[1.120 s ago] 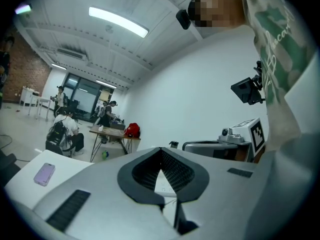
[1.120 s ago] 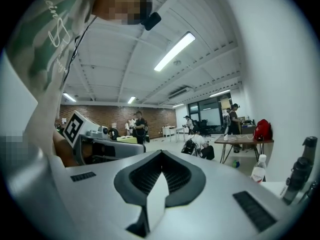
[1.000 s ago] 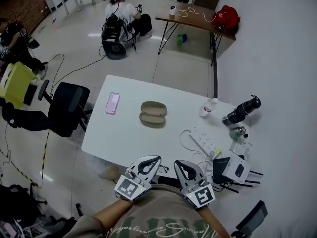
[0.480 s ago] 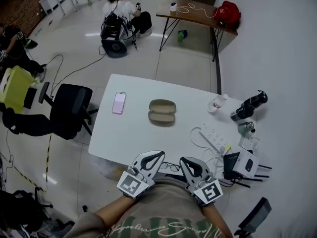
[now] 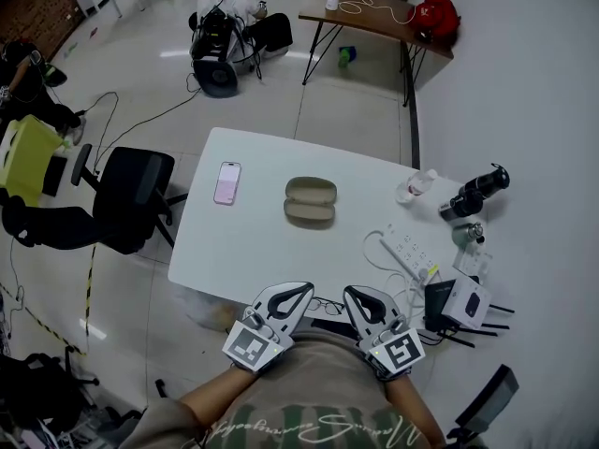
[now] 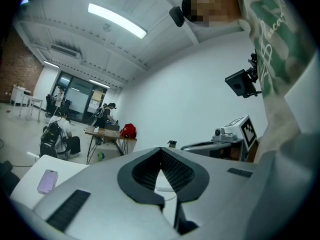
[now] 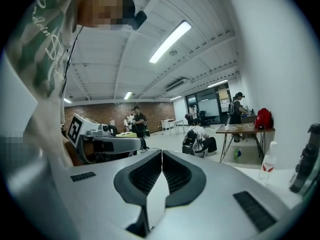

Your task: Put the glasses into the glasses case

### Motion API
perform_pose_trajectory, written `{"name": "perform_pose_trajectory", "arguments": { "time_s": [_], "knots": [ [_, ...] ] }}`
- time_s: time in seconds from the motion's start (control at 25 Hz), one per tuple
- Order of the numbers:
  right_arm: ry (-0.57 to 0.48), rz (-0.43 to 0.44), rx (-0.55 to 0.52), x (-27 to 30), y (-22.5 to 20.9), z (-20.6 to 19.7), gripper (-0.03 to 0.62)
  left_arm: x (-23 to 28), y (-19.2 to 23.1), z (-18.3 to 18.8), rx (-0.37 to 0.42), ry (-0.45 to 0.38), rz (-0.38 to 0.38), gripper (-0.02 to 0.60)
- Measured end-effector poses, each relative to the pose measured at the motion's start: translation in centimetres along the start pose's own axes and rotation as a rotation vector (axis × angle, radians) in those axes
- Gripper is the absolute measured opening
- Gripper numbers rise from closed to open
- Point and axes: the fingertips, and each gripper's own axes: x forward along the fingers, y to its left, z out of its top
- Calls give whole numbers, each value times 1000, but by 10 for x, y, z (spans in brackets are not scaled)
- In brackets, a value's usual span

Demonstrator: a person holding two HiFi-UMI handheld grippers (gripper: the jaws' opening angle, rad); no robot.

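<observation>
An open tan glasses case [image 5: 311, 200] lies in the middle of the white table [image 5: 253, 241]. Thin-framed glasses [image 5: 326, 306] rest at the table's near edge, between my two grippers. My left gripper [image 5: 296, 293] is shut and empty, just left of the glasses. My right gripper [image 5: 354, 296] is shut and empty, just right of them. In the left gripper view the left gripper [image 6: 161, 149] has its jaw tips touching. The right gripper view shows the right gripper [image 7: 161, 152] with its jaw tips meeting too. Both grippers are held close to my chest.
A pink phone [image 5: 226, 182] lies left of the case. A power strip [image 5: 404, 254], cables, a plastic bottle [image 5: 415, 186], a black camera lens [image 5: 474, 193] and a white box [image 5: 460, 303] crowd the table's right end. A black chair [image 5: 126, 197] stands at the left.
The view has shifted, so the table sits a little further right and lower in frame. Both grippers stay shut near my chest, flanking the glasses.
</observation>
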Motion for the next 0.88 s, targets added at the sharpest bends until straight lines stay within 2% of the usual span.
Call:
{"name": "perform_pose_trajectory", "arguments": {
  "time_s": [0.24, 0.4, 0.48, 0.6, 0.72, 0.88],
  "knots": [
    [47, 9, 4, 5, 1, -6, 11, -3, 8, -1, 3, 4, 17, 8],
    [102, -26, -33, 7, -5, -21, 11, -2, 11, -1, 15, -2, 11, 8],
    [142, -32, -18, 7, -7, -31, 11, -3, 11, -2, 7, 6, 11, 8],
    [222, -2, -4, 8, -7, -49, 12, -2, 13, -2, 12, 17, 13, 8],
    [323, 25, -12, 10, -8, -71, 58, 1, 18, -5, 8, 38, 34, 8],
    [460, 52, -65, 11, -7, -100, 67, 2, 22, -8, -2, 40, 40, 8]
  ]
}}
